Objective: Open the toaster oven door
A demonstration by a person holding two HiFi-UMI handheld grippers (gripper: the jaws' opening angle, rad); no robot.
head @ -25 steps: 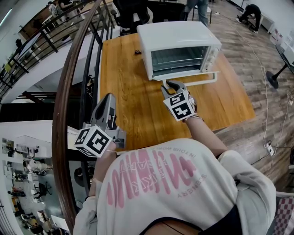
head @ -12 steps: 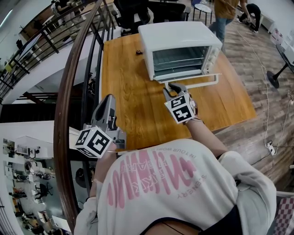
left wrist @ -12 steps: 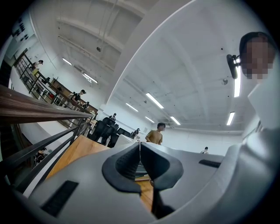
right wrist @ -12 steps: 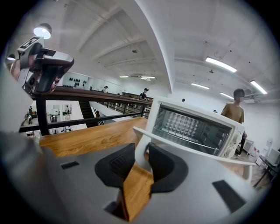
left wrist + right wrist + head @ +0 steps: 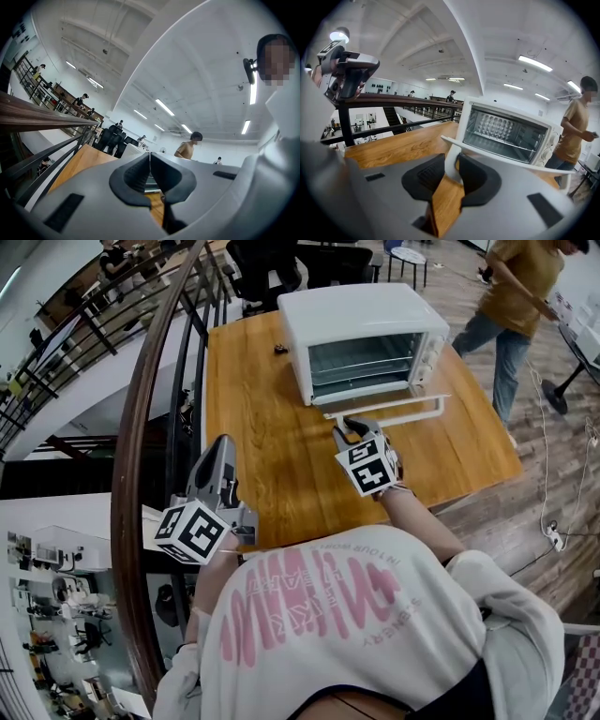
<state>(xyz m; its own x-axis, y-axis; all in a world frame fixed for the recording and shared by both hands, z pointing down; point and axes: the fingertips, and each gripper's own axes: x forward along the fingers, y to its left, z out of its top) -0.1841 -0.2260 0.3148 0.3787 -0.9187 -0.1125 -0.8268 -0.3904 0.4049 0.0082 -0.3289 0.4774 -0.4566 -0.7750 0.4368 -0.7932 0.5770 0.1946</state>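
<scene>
Right gripper (image 5: pixel 349 424) tight on the open toaster oven (image 5: pixel 356 315) door's handle (image 5: pixel 495 153); left gripper (image 5: pixel 222 442) closed, empty, at the table's (image 5: pixel 272 465) railing-side (image 5: pixel 141 427) edge.

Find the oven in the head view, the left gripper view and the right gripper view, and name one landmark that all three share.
Head view: the oven stands top centre, open.
Left gripper view: oven low centre, mostly hidden behind the jaws; its white top peeks out left of them.
Right gripper view: oven right of centre, its handle gripped in the jaws.
Shared landmark: the wooden table it stands on.
</scene>
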